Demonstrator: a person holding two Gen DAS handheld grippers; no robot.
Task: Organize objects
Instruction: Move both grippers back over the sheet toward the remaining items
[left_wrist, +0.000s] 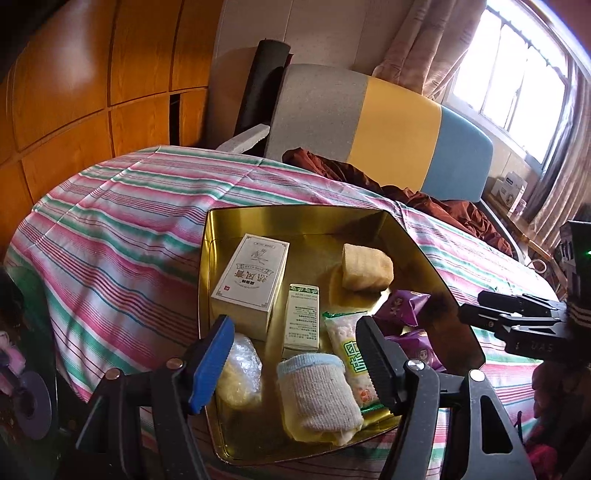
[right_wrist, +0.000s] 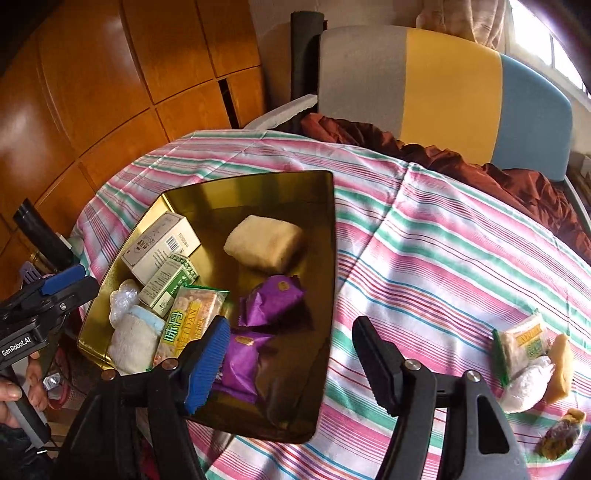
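I have both grippers hovering at the gold tin tray (right_wrist: 325, 258), which sits on the striped bedsheet (right_wrist: 443, 258). The left gripper (left_wrist: 299, 362) has its fingers spread with nothing between them, poised above the rolled sock (left_wrist: 317, 398) at the near end of the tray. The right gripper (right_wrist: 291, 362) also has its fingers spread and empty, over the tray's near right corner, just above the lower purple snack packet (right_wrist: 240, 362).

Inside the tray I count a white carton (left_wrist: 251, 280), a slim green-and-white box (left_wrist: 302, 317), a green-edged snack bar (left_wrist: 351, 354), a beige sponge-like block (left_wrist: 365, 271), a clear plastic bundle (left_wrist: 240, 369) and a second purple packet (right_wrist: 271, 301). To the right of the tray, on the sheet, more items wait: another green-edged bar (right_wrist: 521, 343), a white bundle (right_wrist: 528, 384), a tan piece (right_wrist: 561, 369) and a dark wrapped sweet (right_wrist: 561, 435).

My worry is the tray: it rests on soft bedding, so a finger catching its rim could tip or slide it. The plastic wrappers look slippery and could squirt out of a pinch.

The tray's near edge is hidden behind both grippers, and the sweet is blurred at the lens edge.
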